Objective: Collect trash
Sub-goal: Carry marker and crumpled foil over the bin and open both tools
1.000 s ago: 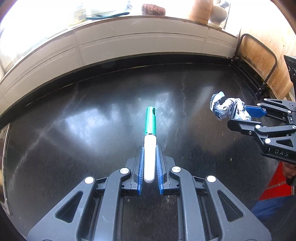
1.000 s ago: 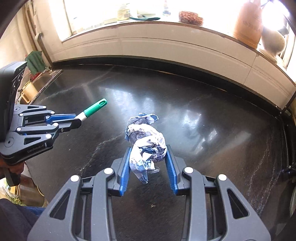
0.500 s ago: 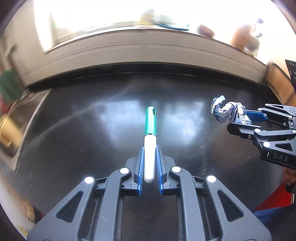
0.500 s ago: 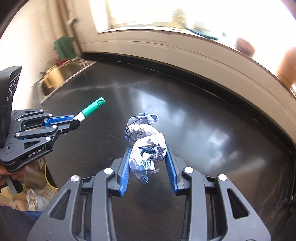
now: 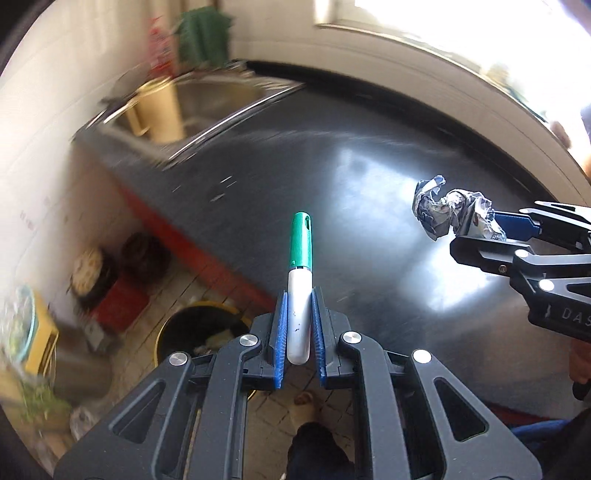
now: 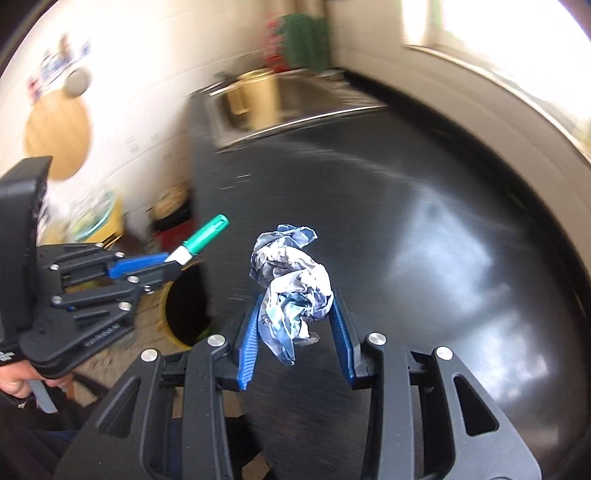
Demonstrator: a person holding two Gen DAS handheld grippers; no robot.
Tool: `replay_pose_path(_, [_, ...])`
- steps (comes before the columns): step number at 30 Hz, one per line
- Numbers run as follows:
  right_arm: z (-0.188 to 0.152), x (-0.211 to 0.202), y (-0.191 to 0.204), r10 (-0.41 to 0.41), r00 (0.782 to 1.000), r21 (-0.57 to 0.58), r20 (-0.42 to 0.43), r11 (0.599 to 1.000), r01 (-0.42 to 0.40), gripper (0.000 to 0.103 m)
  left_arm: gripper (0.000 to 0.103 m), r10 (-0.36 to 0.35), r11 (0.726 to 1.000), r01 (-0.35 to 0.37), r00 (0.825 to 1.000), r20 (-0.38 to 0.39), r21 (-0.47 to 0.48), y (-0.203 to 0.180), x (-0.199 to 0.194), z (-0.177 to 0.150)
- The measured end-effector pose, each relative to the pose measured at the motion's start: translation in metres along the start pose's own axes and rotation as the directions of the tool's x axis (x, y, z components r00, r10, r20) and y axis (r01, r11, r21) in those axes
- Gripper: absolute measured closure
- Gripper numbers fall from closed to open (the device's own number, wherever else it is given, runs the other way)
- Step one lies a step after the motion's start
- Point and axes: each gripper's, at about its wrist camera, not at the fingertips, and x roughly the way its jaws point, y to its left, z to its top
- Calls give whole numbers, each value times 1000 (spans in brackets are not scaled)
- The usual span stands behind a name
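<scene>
My left gripper (image 5: pixel 299 295) is shut on a white marker with a green cap (image 5: pixel 301 266), which sticks forward past the blue pads. The same marker (image 6: pixel 201 242) and left gripper (image 6: pixel 168 264) show at the left of the right wrist view. My right gripper (image 6: pixel 295 295) is shut on a crumpled blue-and-white wrapper (image 6: pixel 291 280); in the left wrist view that wrapper (image 5: pixel 450 216) sits at the right in the right gripper (image 5: pixel 476 230). Both grippers hang over the left edge of the black counter (image 5: pixel 369 221). A black bin with a yellow rim (image 5: pixel 203 332) stands on the floor below.
A steel sink (image 5: pixel 207 107) with a tan jug (image 5: pixel 159 114) is set into the counter's far left. A green cloth (image 5: pixel 201 33) hangs on the wall behind. Clutter and a yellow box (image 5: pixel 40 343) lie on the floor. A person's foot (image 5: pixel 303 404) is near the bin.
Both grippers have swung left across the counter with the marker and the wrapper still held. The sink, floor and bin have come into view; the window sill has slid to the right.
</scene>
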Motion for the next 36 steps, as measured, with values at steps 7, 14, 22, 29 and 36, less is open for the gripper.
replay_pose_path(7, [25, 62, 82, 147, 982, -119, -114, 980, -161, 67, 91, 82, 979, -95, 994, -78, -182, 82, 13, -48])
replay_pose_path(14, [36, 140, 133, 183, 951, -108, -248, 971, -215, 67, 91, 79, 943, -114, 989, -122, -313, 148, 54, -83])
replay_pose_path(22, [44, 210, 157, 136, 927, -120, -348, 975, -188, 67, 91, 40, 917, -113, 980, -193, -383, 182, 109, -103])
replay_pose_path(29, [53, 223, 158, 136, 920, -102, -366, 977, -185, 67, 91, 16, 921, -93, 979, -201, -378, 188, 122, -104])
replay_pose_path(36, [60, 228, 162, 121, 921, -108, -371, 979, -172, 61, 90, -16, 915, -67, 979, -201, -397, 195, 126, -101])
